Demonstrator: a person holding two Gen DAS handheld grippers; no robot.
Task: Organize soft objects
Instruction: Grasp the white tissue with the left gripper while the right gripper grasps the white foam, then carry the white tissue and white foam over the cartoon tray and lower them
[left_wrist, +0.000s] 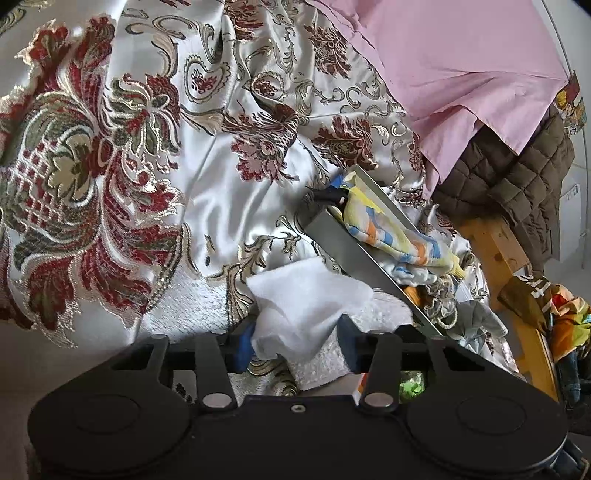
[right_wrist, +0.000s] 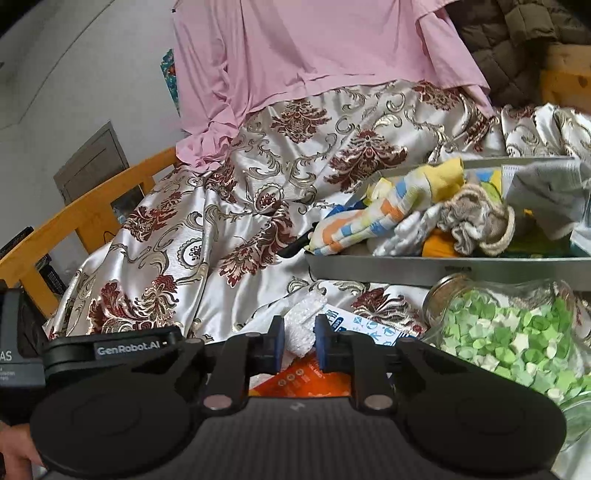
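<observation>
White cloth (left_wrist: 306, 310) between left jaws

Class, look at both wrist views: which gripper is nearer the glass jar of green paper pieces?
Right. The right gripper, shut on a white textured cloth, has the jar just beside it. The left gripper holds a white cloth; only a green sliver shows past it.

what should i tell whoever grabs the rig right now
Left gripper: jaws around a white cloth, which fills the gap; it looks gripped.
Right gripper: shut on a white textured cloth.
Both cloths lie on the patterned bedspread, outside the grey tray.
Done: the tray already holds a striped sock, a beige knit piece and other bits.
Left: both white cloths probably go into the tray. A jar of green paper bits lies by the right gripper; mind it.
</observation>
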